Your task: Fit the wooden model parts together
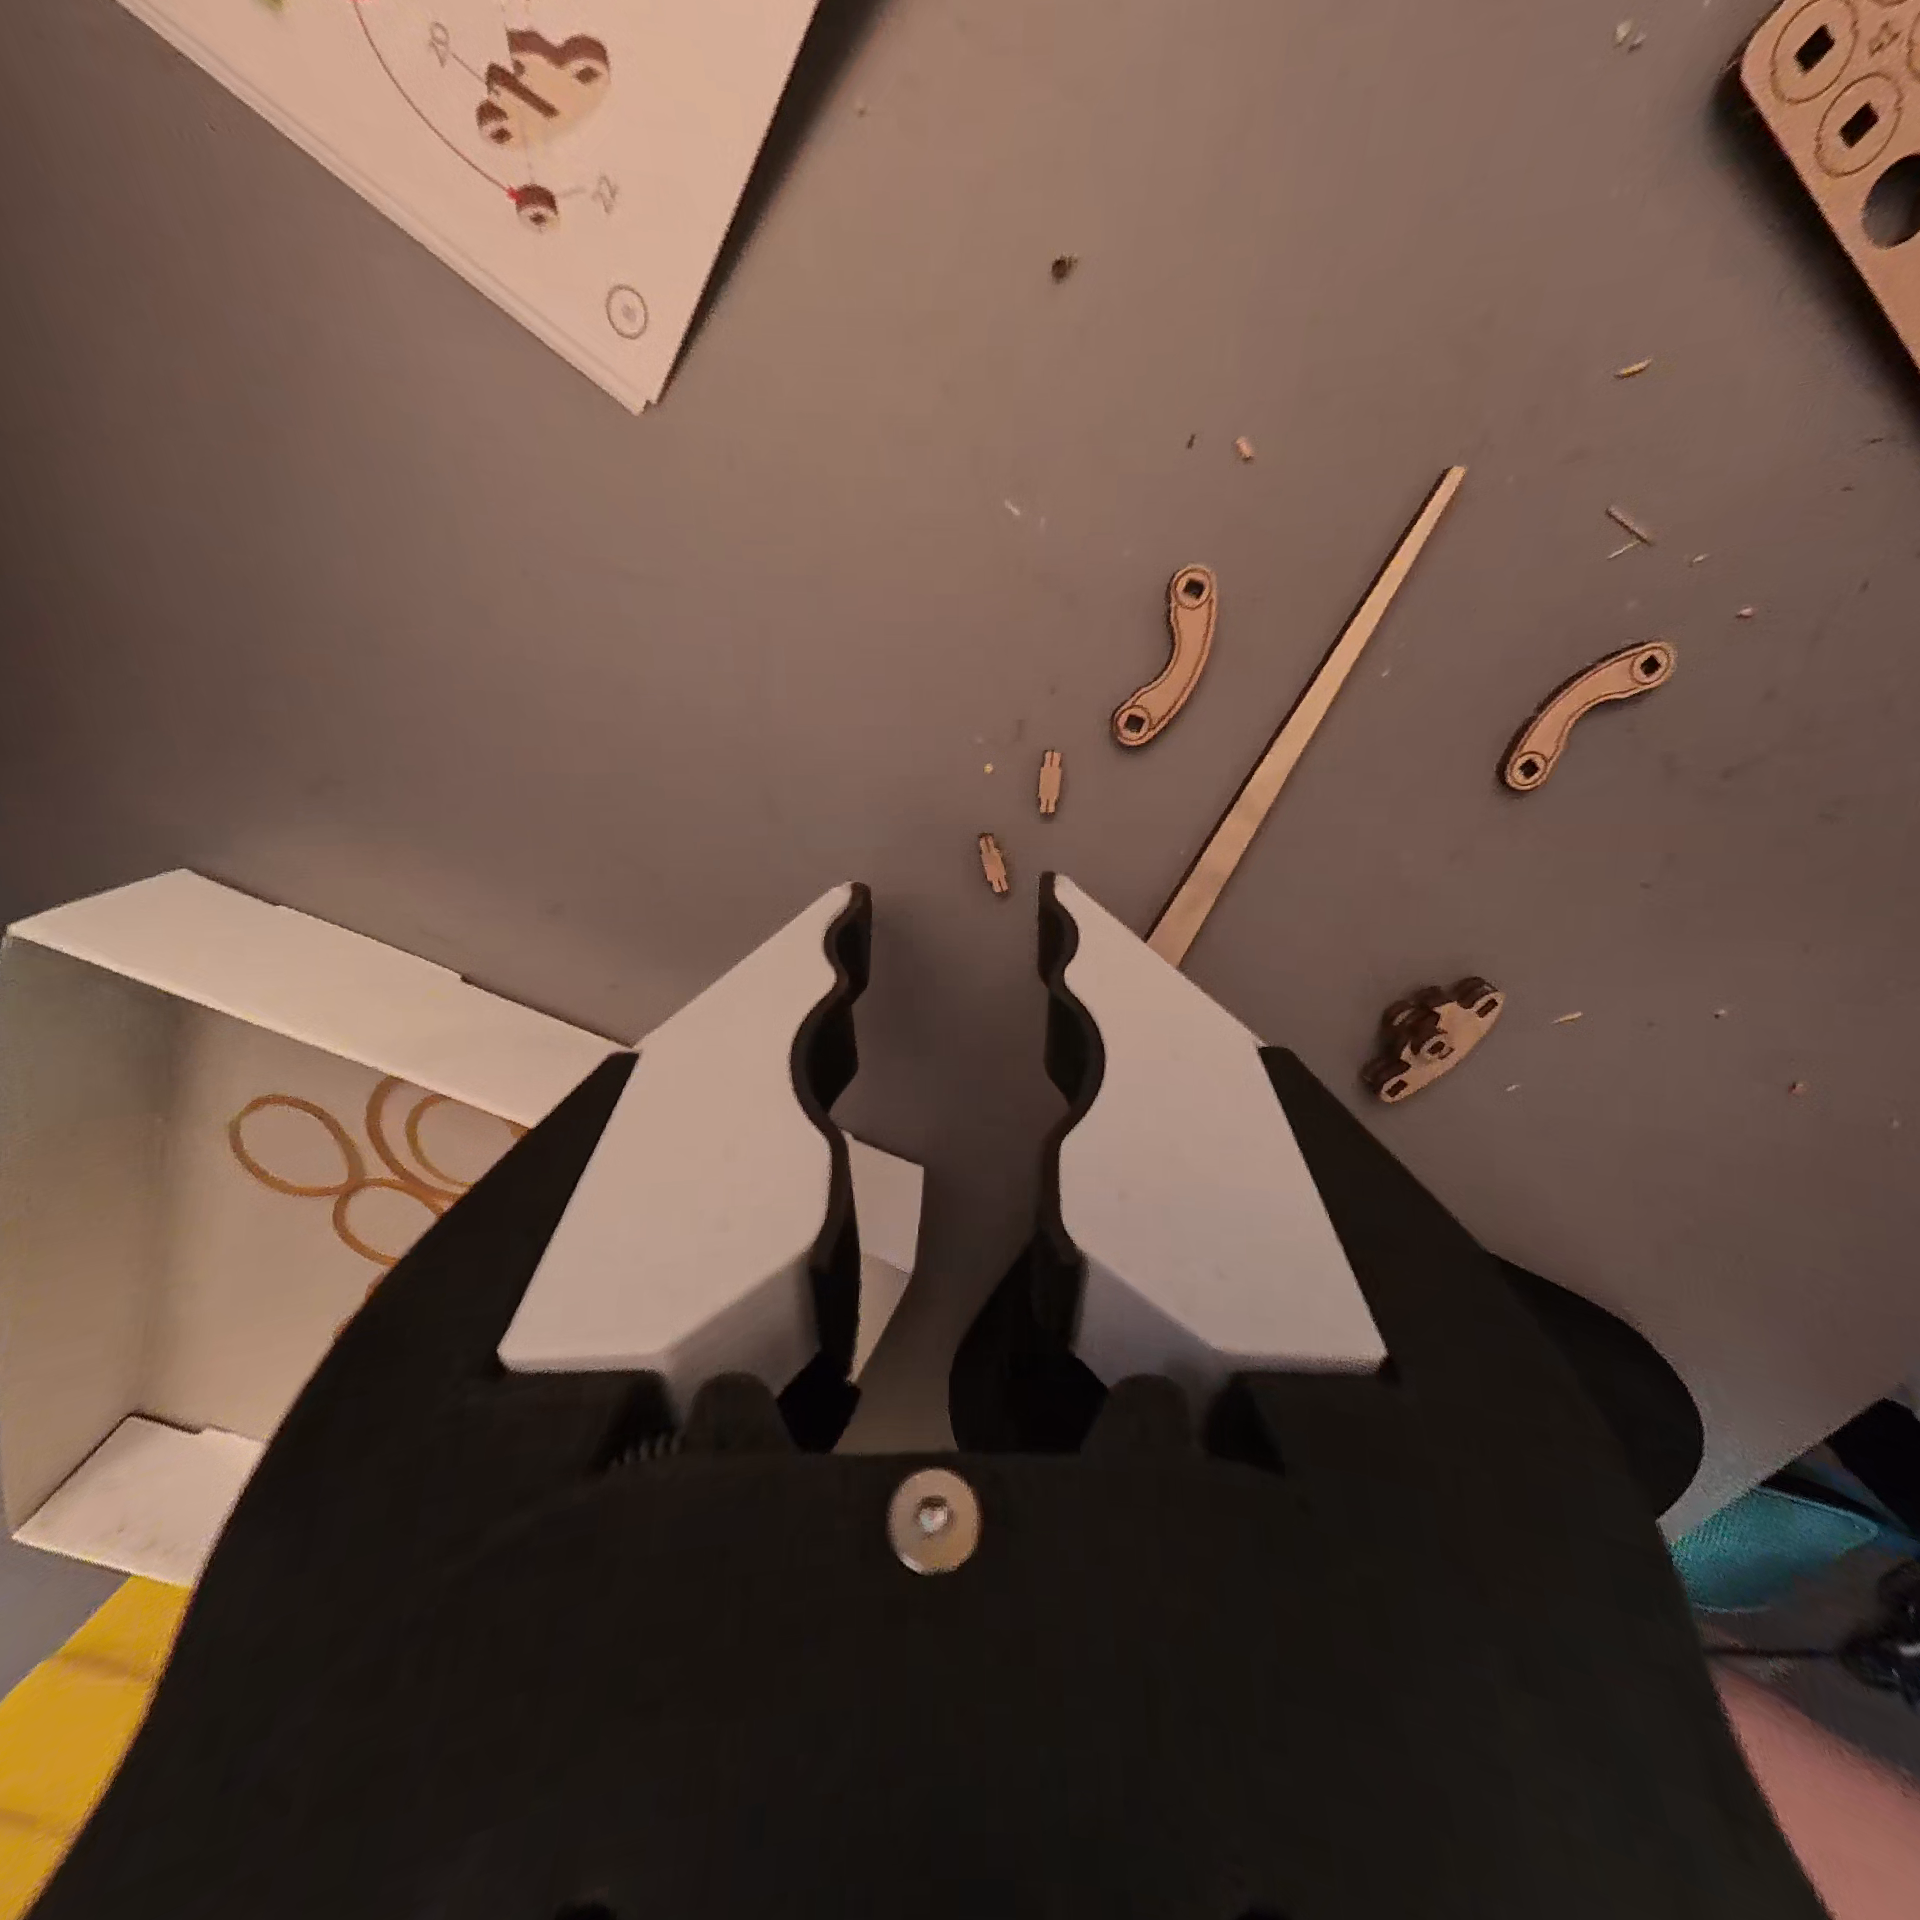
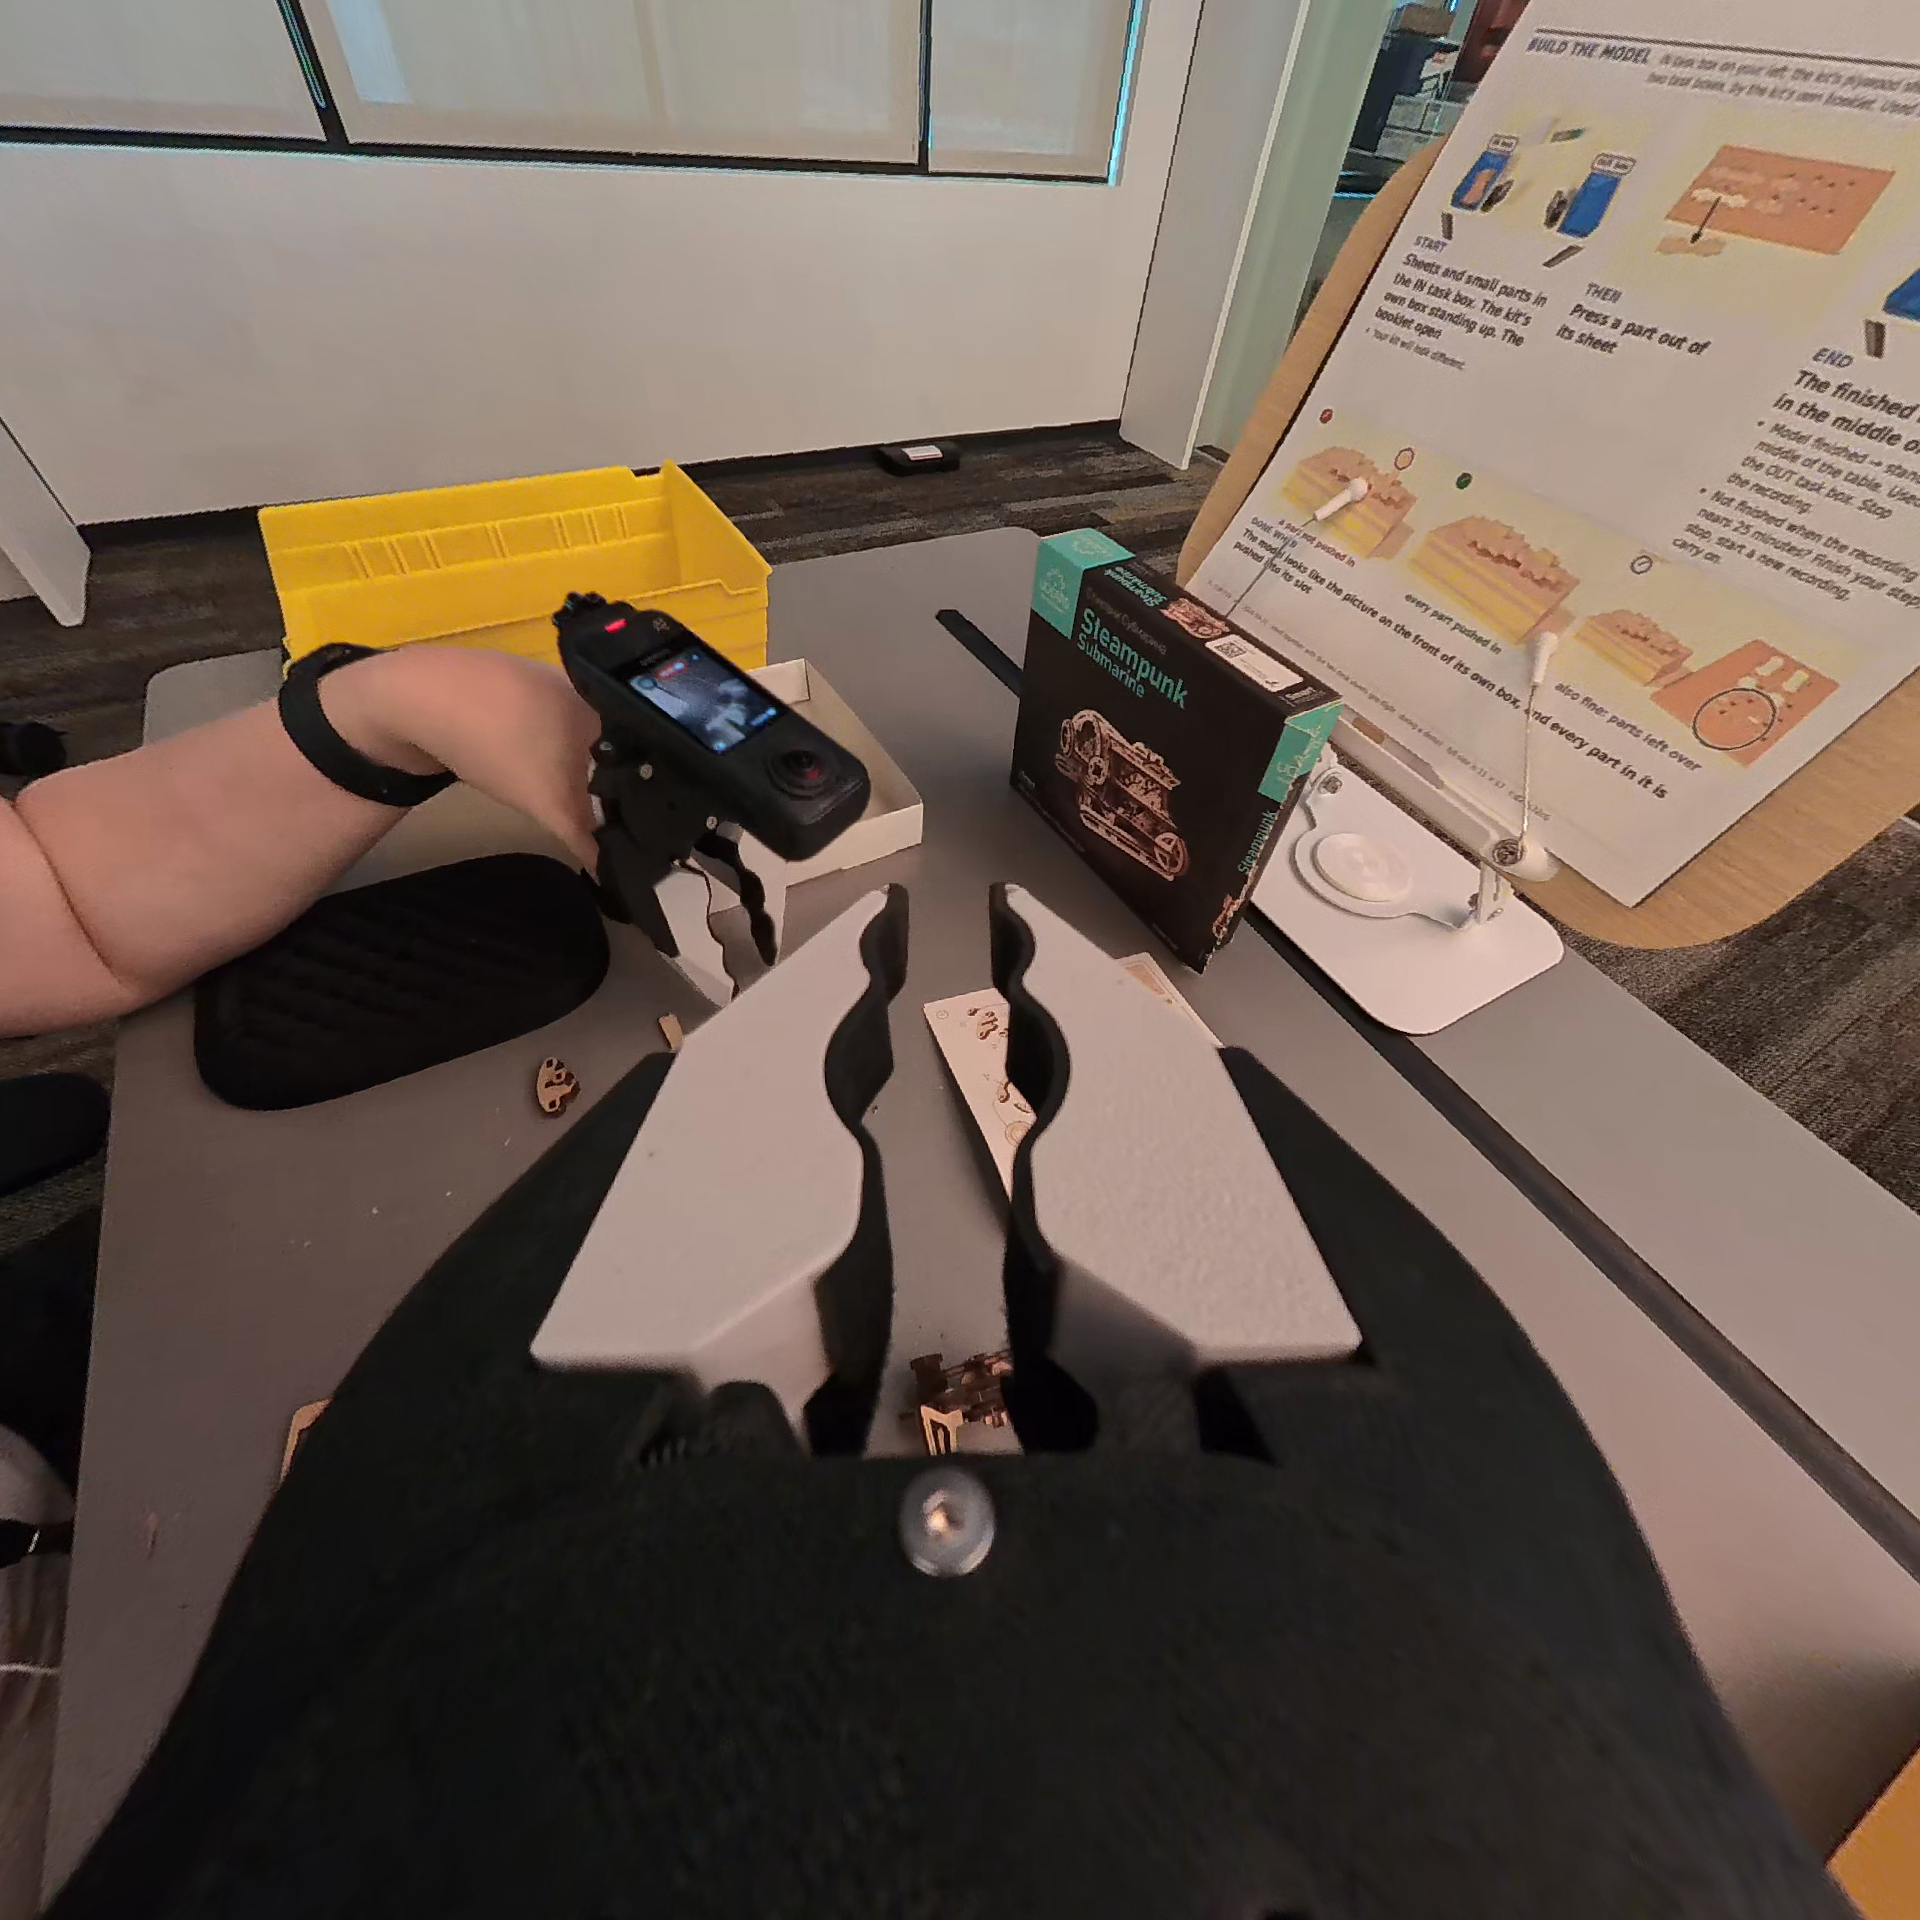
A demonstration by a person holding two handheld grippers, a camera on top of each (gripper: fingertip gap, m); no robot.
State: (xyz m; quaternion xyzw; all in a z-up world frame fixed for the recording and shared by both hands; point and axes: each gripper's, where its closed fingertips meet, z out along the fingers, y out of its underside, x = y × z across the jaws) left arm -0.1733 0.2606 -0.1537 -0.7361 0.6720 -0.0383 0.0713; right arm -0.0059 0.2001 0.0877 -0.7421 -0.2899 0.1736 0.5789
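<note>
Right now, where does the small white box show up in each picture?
Left wrist view: white box at lower left, rubber bands inside.
Right wrist view: left of centre, behind the left gripper, before the yellow bin.
Shared landmark: the booklet, top left in the first, centre in the second.

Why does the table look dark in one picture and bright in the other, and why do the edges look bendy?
Left wrist view: dim and warm-tinted, grey table shadowed, yellow corner blurred. Right wrist view: bright room light, tilted instruction board and wall lines bowed by the wide-angle lens, small wooden assembly between the fingers slightly soft.
</note>
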